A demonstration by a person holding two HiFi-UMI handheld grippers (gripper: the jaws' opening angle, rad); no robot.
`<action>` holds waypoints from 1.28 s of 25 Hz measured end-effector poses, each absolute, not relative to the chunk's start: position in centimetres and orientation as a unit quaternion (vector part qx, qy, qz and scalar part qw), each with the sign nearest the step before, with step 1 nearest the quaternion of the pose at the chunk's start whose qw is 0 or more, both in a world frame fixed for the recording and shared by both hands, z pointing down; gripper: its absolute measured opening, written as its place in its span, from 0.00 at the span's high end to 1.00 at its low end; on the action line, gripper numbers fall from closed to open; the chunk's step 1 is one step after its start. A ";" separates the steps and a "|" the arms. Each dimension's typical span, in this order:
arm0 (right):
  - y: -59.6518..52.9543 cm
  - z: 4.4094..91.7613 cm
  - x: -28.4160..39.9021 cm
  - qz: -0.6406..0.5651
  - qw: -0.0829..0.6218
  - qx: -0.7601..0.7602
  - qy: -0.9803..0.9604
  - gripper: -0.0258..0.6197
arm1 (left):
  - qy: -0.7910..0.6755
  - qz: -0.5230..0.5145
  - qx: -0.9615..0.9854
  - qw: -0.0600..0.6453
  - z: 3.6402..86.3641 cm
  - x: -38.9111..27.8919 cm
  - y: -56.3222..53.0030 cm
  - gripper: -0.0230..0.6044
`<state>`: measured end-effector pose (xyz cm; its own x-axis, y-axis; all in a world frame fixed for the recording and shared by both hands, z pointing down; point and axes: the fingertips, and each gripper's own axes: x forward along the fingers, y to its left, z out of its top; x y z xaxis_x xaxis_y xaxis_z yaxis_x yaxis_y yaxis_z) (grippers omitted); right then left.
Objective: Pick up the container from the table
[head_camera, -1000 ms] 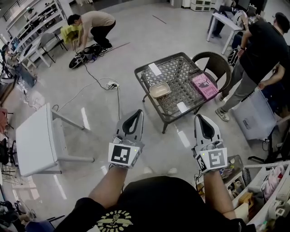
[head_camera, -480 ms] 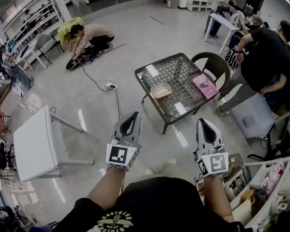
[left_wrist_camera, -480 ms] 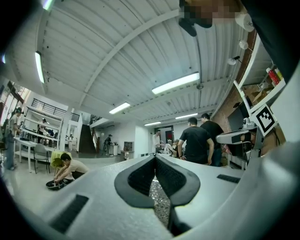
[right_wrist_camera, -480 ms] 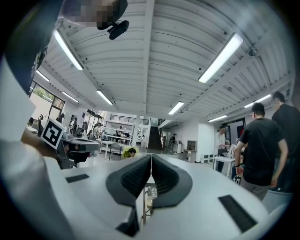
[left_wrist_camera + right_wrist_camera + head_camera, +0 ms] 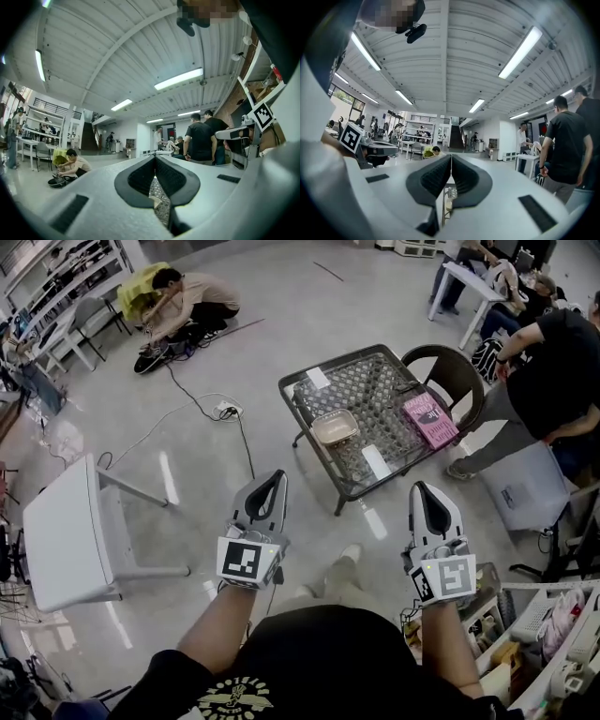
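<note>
Currently your left tool [image 5: 277, 476] and right tool [image 5: 420, 487] are pressed together, empty, well apart from the container [image 5: 335, 428] on the table [image 5: 364, 388].

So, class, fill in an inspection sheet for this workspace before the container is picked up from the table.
Surface: dark lattice-top table, ahead of both grippers.
Job's things: tan container on the table's near-left part, untouched.
Clutter: pink book and two white cards on the table.
Grippers: left gripper and right gripper both shut, empty, short of the table.
Cables: black cable runs across the floor to a power strip.
Surroundings: white table at left, wicker chair behind the lattice table, crouching person, others standing at right.
</note>
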<state>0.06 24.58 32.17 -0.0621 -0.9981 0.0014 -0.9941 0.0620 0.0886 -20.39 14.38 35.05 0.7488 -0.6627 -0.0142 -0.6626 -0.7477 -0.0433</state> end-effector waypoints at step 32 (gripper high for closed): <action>14.4 34.8 6.8 -0.001 0.021 0.667 -0.745 0.94 | 0.374 -0.031 -0.927 0.015 37.2 -15.2 5.0 0.96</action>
